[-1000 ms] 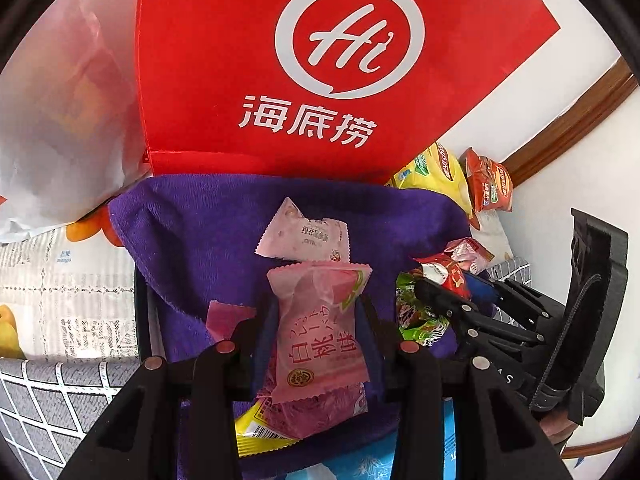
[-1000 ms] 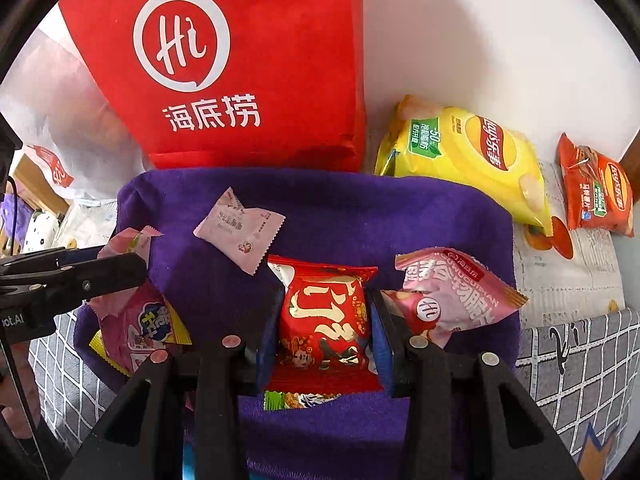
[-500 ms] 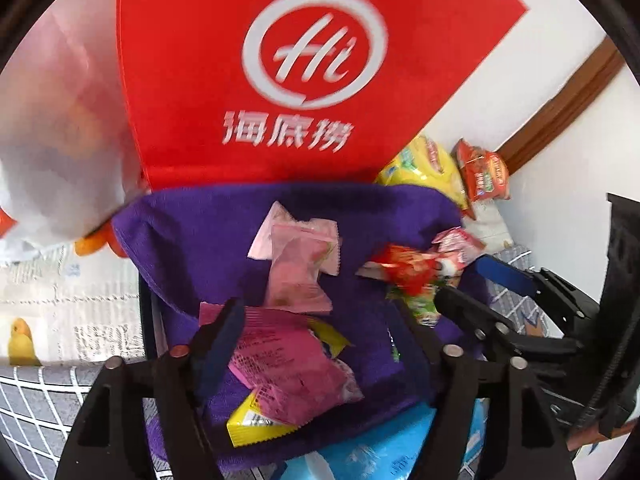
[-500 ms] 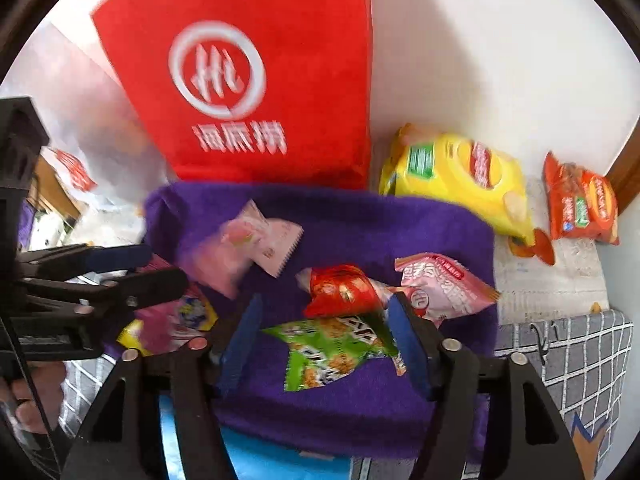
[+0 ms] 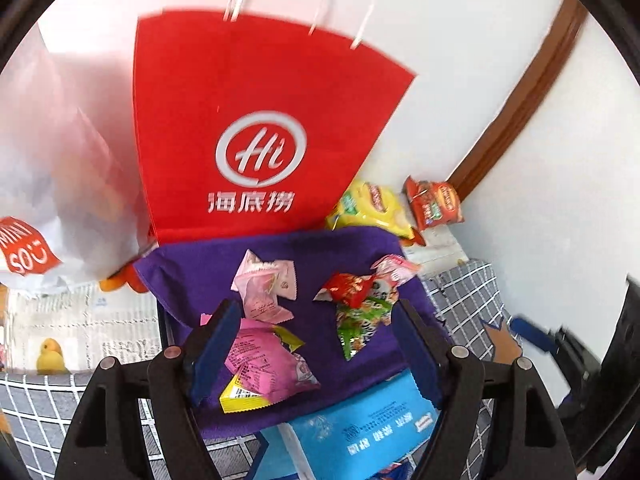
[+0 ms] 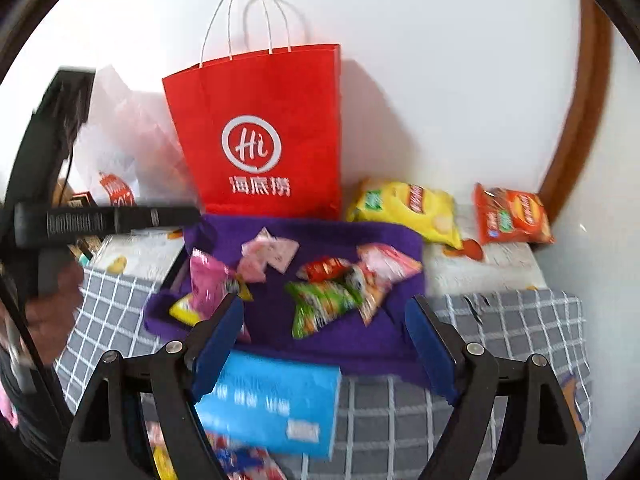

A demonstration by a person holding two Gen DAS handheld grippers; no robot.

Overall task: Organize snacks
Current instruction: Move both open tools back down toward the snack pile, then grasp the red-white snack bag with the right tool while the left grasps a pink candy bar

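Observation:
A purple cloth (image 5: 192,276) (image 6: 400,240) lies on the table with several snack packets on it. Pale pink packets (image 5: 266,288) (image 6: 268,254) lie at its middle, a magenta packet on a yellow one (image 5: 268,360) (image 6: 206,286) at the left. A red packet (image 5: 348,286) (image 6: 324,268), a green one (image 5: 360,324) (image 6: 320,304) and a pink one (image 5: 394,270) (image 6: 386,260) lie at the right. My left gripper (image 5: 316,348) is open and empty above the cloth's near edge. My right gripper (image 6: 324,344) is open and empty, pulled back.
A red paper bag (image 5: 264,128) (image 6: 264,132) stands behind the cloth. A yellow chip bag (image 6: 404,208) and an orange bag (image 6: 510,214) lie at the back right. A blue box (image 5: 360,424) (image 6: 272,404) lies in front. A white plastic bag (image 5: 52,160) is at left.
Both grippers opened, let go of their packets onto the cloth and pulled back and up. The pink packet and the red packet now lie loose on the cloth.

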